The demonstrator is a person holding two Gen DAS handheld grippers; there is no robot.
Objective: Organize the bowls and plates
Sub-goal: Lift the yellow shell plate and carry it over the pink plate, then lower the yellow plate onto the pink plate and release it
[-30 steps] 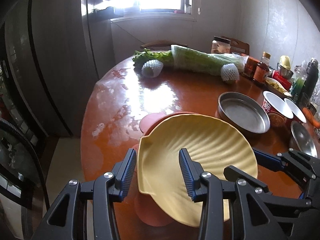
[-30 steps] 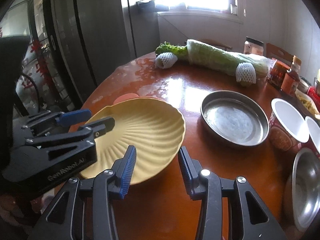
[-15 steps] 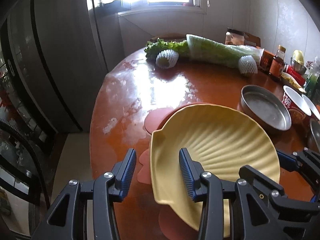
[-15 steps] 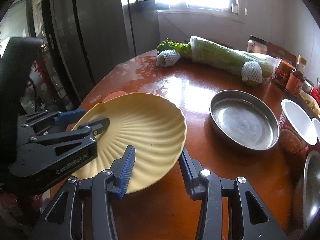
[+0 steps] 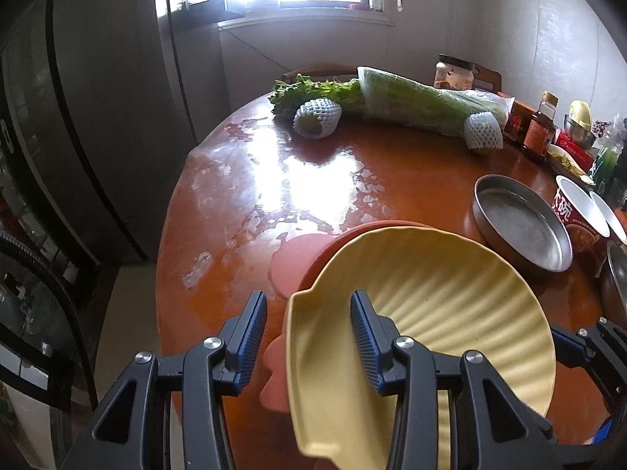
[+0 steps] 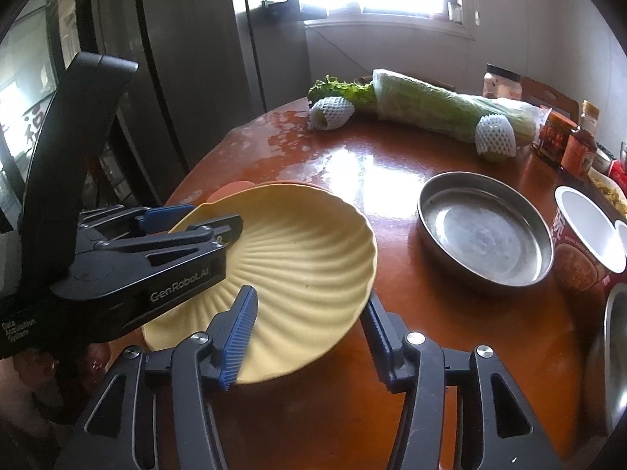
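Note:
A yellow shell-shaped plate (image 5: pixel 431 313) sits over a pink plate (image 5: pixel 298 262) near the table's front left. My left gripper (image 5: pixel 309 337) is open, its jaws straddling the yellow plate's left rim. My right gripper (image 6: pixel 309 337) is open, its jaws straddling the yellow plate's (image 6: pixel 298 266) near right rim. The left gripper shows in the right wrist view (image 6: pixel 188 223) at the plate's left rim. A round steel pan (image 6: pixel 484 231) lies to the right, also in the left wrist view (image 5: pixel 521 223).
A wrapped cabbage (image 5: pixel 423 105), greens and two foam-netted fruits (image 5: pixel 317 119) lie at the table's (image 5: pixel 313 180) far side. Paper cups (image 6: pixel 588 231), a steel bowl (image 6: pixel 615 352), jars and sauce bottles (image 5: pixel 542 129) crowd the right edge. A dark fridge (image 5: pixel 98 117) stands left.
Both grippers and the yellow plate have shifted a little toward the table's left; the steel pan sits further right in both views. Jaws stay open around the rim.

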